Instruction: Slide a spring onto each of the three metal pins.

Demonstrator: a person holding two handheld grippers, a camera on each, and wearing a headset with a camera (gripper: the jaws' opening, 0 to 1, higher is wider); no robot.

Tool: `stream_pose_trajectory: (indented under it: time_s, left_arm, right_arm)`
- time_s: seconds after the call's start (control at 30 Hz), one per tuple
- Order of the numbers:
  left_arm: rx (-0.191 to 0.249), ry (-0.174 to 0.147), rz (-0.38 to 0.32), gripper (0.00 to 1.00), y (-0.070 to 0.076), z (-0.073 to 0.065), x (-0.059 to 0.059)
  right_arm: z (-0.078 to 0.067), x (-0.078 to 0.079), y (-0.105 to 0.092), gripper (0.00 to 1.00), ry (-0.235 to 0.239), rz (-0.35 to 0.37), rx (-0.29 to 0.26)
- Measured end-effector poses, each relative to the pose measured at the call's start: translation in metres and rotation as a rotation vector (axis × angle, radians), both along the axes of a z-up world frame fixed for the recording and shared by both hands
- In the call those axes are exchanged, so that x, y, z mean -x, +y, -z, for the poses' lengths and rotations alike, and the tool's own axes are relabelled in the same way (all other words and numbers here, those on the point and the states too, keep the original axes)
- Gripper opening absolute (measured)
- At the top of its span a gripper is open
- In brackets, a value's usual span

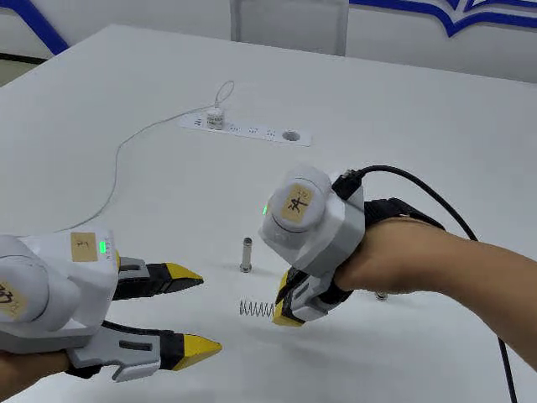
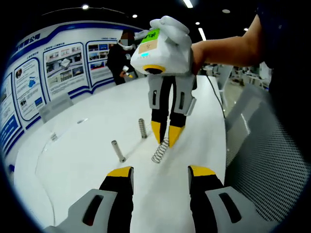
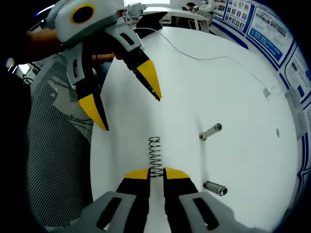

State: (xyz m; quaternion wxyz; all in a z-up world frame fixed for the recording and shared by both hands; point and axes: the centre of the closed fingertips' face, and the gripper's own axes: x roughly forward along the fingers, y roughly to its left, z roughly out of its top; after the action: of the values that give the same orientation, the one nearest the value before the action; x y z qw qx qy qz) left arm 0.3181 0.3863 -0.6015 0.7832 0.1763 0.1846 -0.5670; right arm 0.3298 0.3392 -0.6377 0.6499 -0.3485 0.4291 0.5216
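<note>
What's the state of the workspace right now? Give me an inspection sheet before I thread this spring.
Surface: white table, flat, no spills seen.
Job's things: bare pin standing; loose spring lying flat; sprung pin standing, spring already on it.
Clutter: power strip with a plug in it.
Grippers: right gripper shut on the loose spring's end; left gripper open, holding nothing.
Cables: white cable from the power strip; black cable from the right gripper.
Surroundings: display boards, a person standing, mesh panel, probably a chair.
</note>
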Motion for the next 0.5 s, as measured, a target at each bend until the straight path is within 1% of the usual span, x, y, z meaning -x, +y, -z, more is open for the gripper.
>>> stream_pose_trajectory:
  time_s: [0.2,0.5]
  left_arm:
    - [-0.018,0.007,0.049,0.42,-0.008,0.006,0.001]
    - [-0.031,0.001,0.106,0.35,-0.019,0.011,0.004]
  right_arm:
    - [-0.007,0.005,0.005,0.11,-0.003,-0.023,-0.003]
    - [-0.012,0.014,0.011,0.11,0.003,-0.071,-0.001]
